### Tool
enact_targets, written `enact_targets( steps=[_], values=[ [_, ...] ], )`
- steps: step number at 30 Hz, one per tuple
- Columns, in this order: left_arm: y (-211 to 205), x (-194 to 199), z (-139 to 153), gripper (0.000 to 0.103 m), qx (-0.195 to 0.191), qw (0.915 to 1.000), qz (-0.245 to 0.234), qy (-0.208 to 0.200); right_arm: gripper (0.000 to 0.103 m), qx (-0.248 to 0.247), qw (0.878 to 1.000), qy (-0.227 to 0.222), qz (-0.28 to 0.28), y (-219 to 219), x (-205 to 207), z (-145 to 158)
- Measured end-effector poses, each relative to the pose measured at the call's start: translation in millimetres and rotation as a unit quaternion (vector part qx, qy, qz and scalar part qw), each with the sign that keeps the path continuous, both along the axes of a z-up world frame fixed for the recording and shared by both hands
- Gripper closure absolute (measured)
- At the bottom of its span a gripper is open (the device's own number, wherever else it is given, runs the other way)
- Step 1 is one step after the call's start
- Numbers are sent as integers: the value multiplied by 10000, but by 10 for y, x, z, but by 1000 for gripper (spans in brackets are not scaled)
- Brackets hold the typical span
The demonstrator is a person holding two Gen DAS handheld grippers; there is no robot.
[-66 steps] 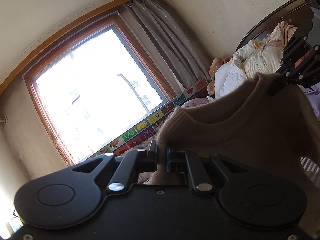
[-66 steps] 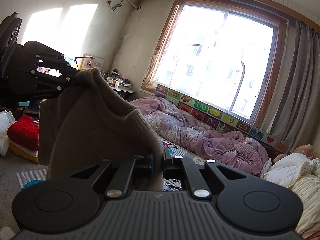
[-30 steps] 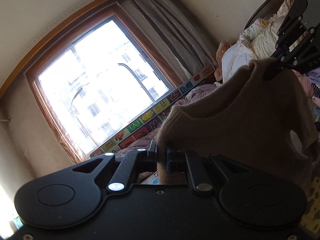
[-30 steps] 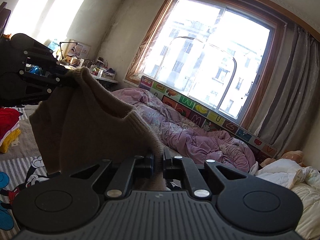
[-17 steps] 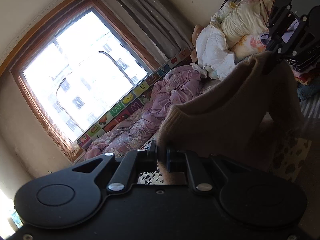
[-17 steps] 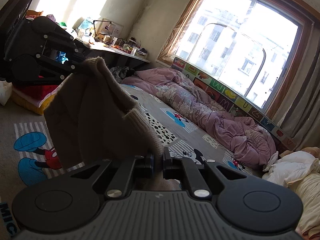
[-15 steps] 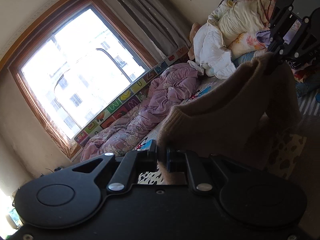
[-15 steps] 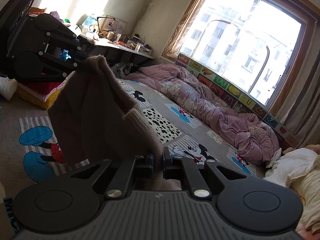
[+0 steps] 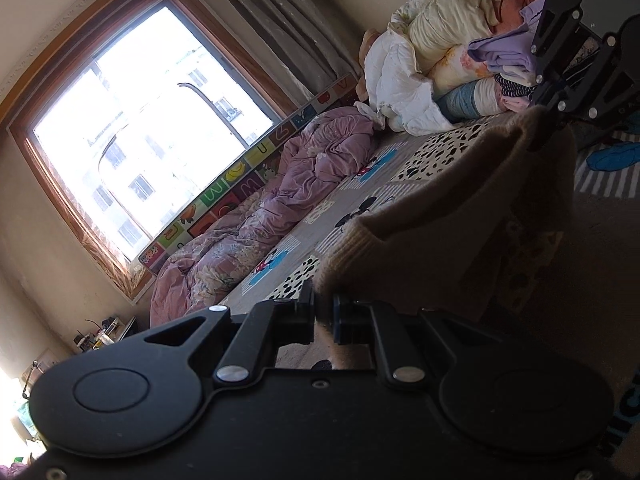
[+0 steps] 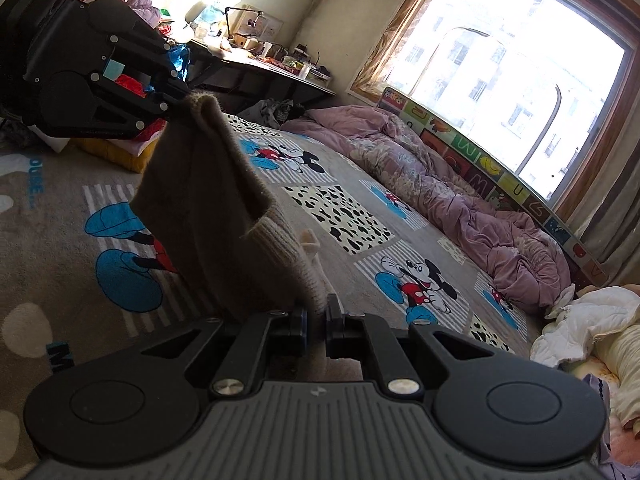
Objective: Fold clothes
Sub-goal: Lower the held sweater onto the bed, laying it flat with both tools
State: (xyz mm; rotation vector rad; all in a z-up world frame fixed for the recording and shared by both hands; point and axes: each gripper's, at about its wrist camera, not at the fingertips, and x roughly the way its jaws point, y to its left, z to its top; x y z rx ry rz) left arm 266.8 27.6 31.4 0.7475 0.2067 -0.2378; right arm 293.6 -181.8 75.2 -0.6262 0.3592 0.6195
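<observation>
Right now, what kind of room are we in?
Most likely a bedroom. There is a rumpled purple quilt under a big window, a cartoon mouse blanket spread out flat, and a heap of pillows and bedding piled at one end.

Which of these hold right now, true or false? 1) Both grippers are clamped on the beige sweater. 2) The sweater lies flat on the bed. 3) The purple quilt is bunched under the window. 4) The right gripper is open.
1) True: the left gripper and the right gripper each pinch the beige sweater.
2) False: it hangs between the two grippers above the cartoon-print bedsheet.
3) True: the purple quilt lies crumpled along the window side.
4) False: its jaws are shut on the knit edge.
</observation>
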Motion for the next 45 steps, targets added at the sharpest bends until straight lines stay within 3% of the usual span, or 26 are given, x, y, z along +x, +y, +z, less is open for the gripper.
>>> enact_targets(
  steps=[12, 28, 45],
  values=[
    [-40, -610, -428, 96, 66, 9993, 12, 366, 94, -275, 9993, 222, 142, 3, -582, -385],
    [-274, -1390, -1102, 96, 371, 9959, -25, 824, 94, -756, 9956, 495, 244, -20, -1448, -1122],
    [-508, -2010, -1606, 96, 1180, 9860, -277, 1147, 92, -1654, 9834, 591, 449, 50, -2172, -1733]
  ],
)
